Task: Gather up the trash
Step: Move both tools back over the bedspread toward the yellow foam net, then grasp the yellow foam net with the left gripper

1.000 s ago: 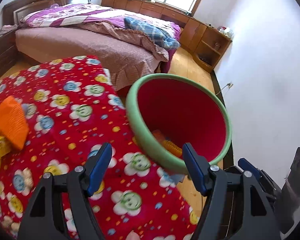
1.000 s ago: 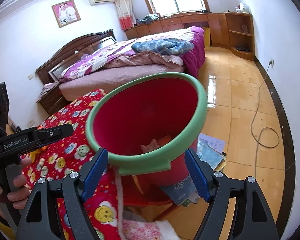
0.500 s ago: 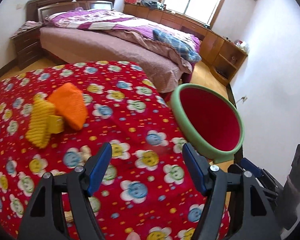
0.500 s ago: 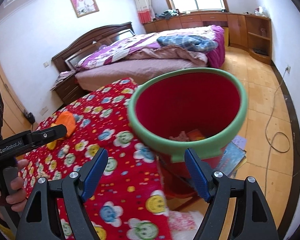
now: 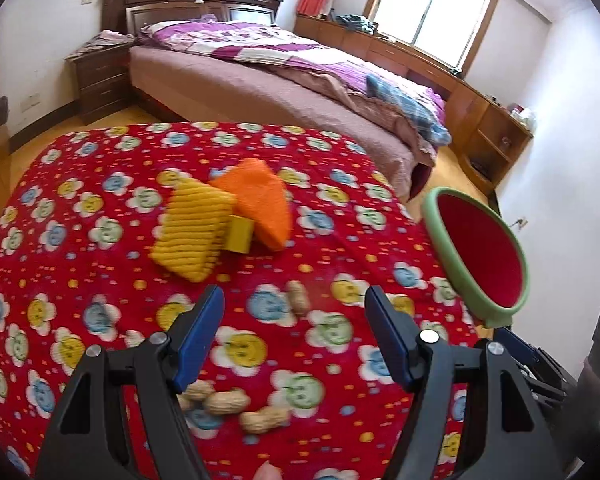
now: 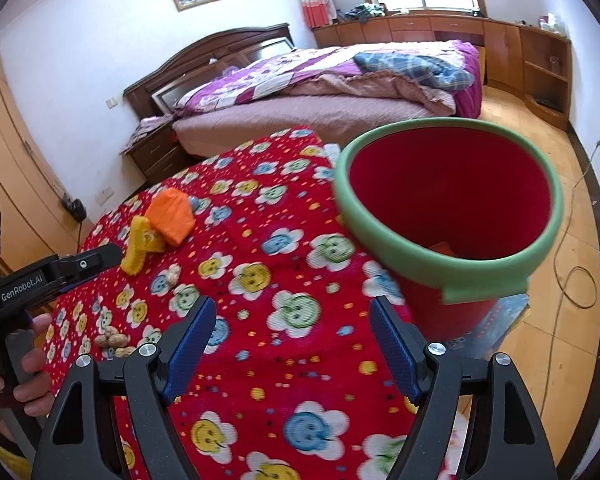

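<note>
Both tongs are spread wide with nothing in them: the left tongs [image 5: 294, 332] hang over the red flowered table [image 5: 100, 280], the right tongs [image 6: 292, 344] nearer the bin side. Closest to us, a little heap of peanuts [image 5: 236, 404] sits under the left tongs, with a single peanut [image 5: 299, 298] just past the tips, so we reckon that's the trash we're lining up for. Further out, a yellow knit piece [image 5: 194, 232], a small yellow block [image 5: 240, 234] and an orange knit piece [image 5: 258, 200] lie touching each other mid-table. The red bin [image 6: 448, 196] with its green rim stands right at the table's edge, handy for dropping stuff in; something orange already lies at its bottom. Beyond that, the bed [image 5: 284, 76].
</note>
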